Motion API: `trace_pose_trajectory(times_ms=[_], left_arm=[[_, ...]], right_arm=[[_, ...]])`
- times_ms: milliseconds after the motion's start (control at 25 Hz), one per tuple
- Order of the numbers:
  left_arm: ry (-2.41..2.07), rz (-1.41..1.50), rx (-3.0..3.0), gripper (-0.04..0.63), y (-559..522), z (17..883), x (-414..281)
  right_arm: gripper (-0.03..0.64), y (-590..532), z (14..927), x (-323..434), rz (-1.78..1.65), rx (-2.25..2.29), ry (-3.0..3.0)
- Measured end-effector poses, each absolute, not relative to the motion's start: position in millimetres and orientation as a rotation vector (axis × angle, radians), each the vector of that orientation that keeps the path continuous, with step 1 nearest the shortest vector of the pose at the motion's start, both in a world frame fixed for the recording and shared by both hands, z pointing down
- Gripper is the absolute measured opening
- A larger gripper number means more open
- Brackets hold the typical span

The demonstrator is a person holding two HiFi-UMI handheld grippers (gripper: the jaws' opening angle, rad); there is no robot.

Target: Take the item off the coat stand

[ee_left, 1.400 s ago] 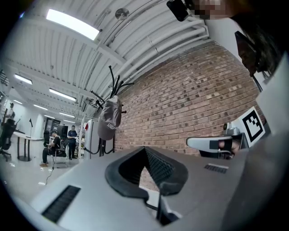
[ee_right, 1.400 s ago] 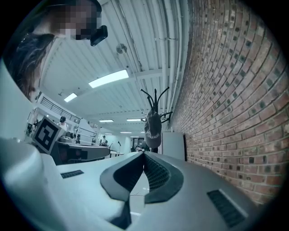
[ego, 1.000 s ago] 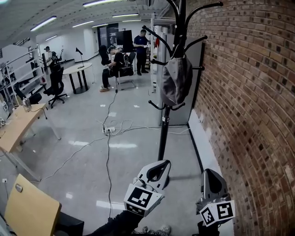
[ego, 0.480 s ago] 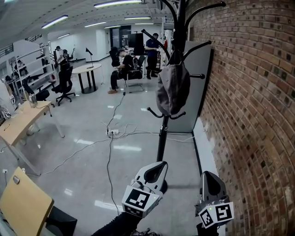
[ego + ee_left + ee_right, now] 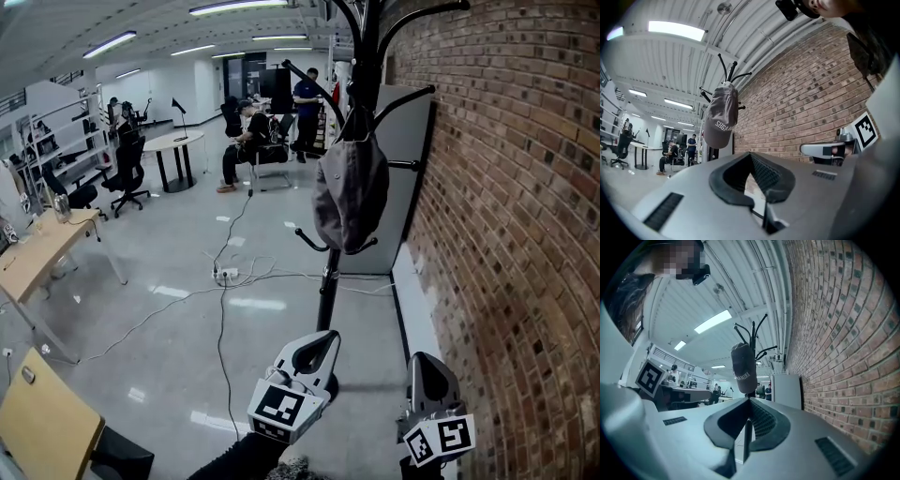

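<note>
Grey cap (image 5: 350,192) is hanging from a hook of the coat stand (image 5: 327,291), well above and ahead of both sets of fingers in the head view. The left gripper (image 5: 322,343) and right gripper (image 5: 427,367) are pointing up toward it, both clenched on nothing, with the brick wall (image 5: 511,187) running along to their right.

In the left gripper view the cap (image 5: 719,123) is showing high and to the left of the closed, empty fingers.

In the right gripper view the cap (image 5: 744,364) is sitting straight above the fingers, which are likewise pressed together and bare.

On this showing the right gripper is lining up best. It is needing to release its fingers, rise to the cap's lower edge, pinch the cloth firmly, then lift up and away so the cap is not snagging on the hook.
</note>
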State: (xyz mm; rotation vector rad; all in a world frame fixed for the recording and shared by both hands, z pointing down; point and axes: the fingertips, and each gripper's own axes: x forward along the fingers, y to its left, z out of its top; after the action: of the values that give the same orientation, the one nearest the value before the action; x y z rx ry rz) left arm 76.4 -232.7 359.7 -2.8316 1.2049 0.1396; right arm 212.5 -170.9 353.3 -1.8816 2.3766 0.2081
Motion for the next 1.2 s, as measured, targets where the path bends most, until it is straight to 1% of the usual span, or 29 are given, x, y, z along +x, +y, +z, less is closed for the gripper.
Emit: trace_pose_trajectory(times_ms=[360,560,800,920,1000,1080,1120,1200], left_arm=[[1.196,0.131,-2.803,0.006,-276,354,71],[1.192,0.211,-2.763,0.006,-288,325,75],[1.158,0.192,-2.734,0.006,-304,297,82],[1.111,0.195,-2.713,0.018,-308,280,86],[1.079,0.178,-2.724,0.1,-308,271,90],[1.068,0.152,-2.724,0.196,-309,262,93],[1.078,0.147,-2.709,0.226,-311,257,93],[1.116,0.163,-2.678,0.253,-317,246,94]], right_arm=[[0.009,-210,353,210,0.2,-1.902,2.354],[0.009,-225,353,206,0.203,-1.88,2.371],[0.009,-237,354,211,0.194,-1.882,2.379],[0.01,-241,354,215,0.192,-1.882,2.38],[0.011,-243,354,217,0.191,-1.882,2.376],[0.01,-245,354,217,0.189,-1.882,2.371],[0.01,-245,355,218,0.188,-1.882,2.369],[0.01,-248,356,221,0.183,-1.881,2.369]])
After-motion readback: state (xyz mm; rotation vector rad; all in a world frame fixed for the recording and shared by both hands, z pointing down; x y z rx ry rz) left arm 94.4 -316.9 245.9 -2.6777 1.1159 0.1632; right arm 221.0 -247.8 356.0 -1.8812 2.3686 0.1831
